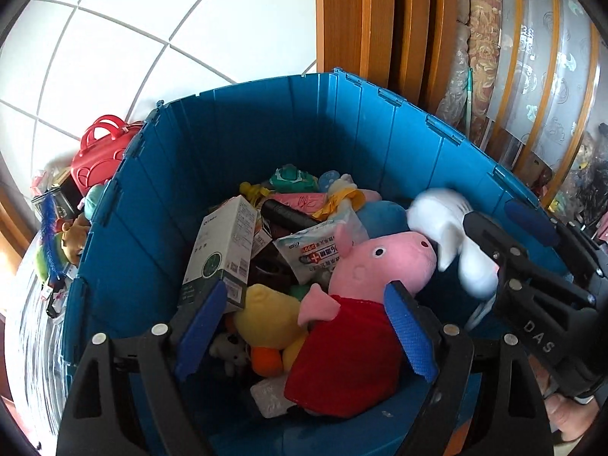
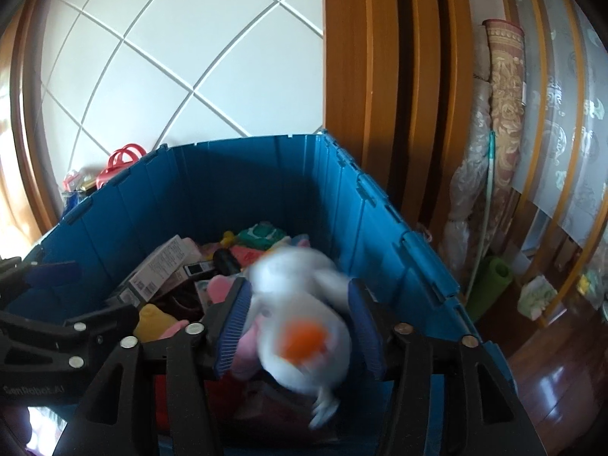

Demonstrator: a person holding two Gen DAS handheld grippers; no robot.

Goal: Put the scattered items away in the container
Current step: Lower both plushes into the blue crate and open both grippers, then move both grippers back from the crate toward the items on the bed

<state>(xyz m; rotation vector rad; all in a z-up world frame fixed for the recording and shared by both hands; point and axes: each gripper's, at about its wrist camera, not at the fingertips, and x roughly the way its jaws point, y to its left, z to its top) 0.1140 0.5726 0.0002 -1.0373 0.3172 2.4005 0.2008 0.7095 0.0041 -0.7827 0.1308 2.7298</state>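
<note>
A deep blue bin (image 1: 266, 133) (image 2: 228, 182) holds several items: a pink pig plush in a red dress (image 1: 380, 262), a yellow duck plush (image 1: 269, 315), a white carton (image 1: 224, 243) and packets. My left gripper (image 1: 306, 292) hangs open over the bin, and the pig lies below between its blue pads without touching them. My right gripper (image 2: 299, 285) is over the bin's right side. A white plush with an orange patch (image 2: 300, 304) (image 1: 440, 212) shows as a blur between its blue pads, loose and dropping.
Outside the bin on the left sit a red bag (image 1: 100, 148) and a heap of small toys (image 1: 64, 243). A wooden door frame (image 1: 361, 19) stands behind the bin. Rolled rugs (image 2: 505, 114) and a green roll (image 2: 490, 285) lean at the right.
</note>
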